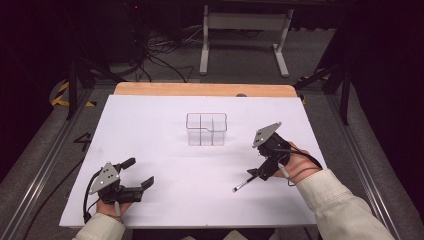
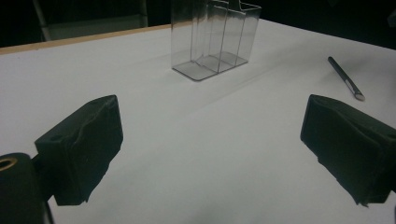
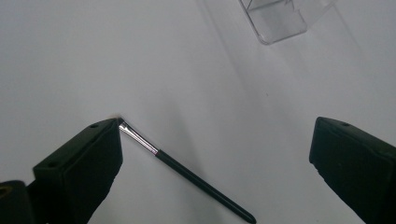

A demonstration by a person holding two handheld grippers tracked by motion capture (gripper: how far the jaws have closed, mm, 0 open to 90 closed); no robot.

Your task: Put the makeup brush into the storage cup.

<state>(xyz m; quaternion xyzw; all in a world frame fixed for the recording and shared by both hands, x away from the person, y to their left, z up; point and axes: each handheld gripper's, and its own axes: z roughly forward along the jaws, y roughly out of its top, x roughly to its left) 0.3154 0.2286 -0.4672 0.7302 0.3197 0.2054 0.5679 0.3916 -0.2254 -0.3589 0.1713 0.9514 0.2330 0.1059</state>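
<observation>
The work in hand appears to be at its opening stage. The brush, a slim black-handled one with a metal ferrule, lies flat on the white table, near the right side, and nothing has lifted it. The right gripper stands over it with jaws spread wide; in the right gripper view the brush lies slantwise between them, its bristle end just at the tip of one jaw. Whether that jaw touches the bristles I cannot tell, as the tip hides them.

The clear organizer, a divided transparent box, stands upright at the centre of the table, farther off, well apart from the brush. All compartments that can be seen are empty.

The left gripper rests at the near left, jaws wide apart, holding nothing and pointed across toward the organizer.

Judgement: nothing is grasped or placed. Remaining, by my reading: closing on the brush, lifting it, and standing it in a compartment.
</observation>
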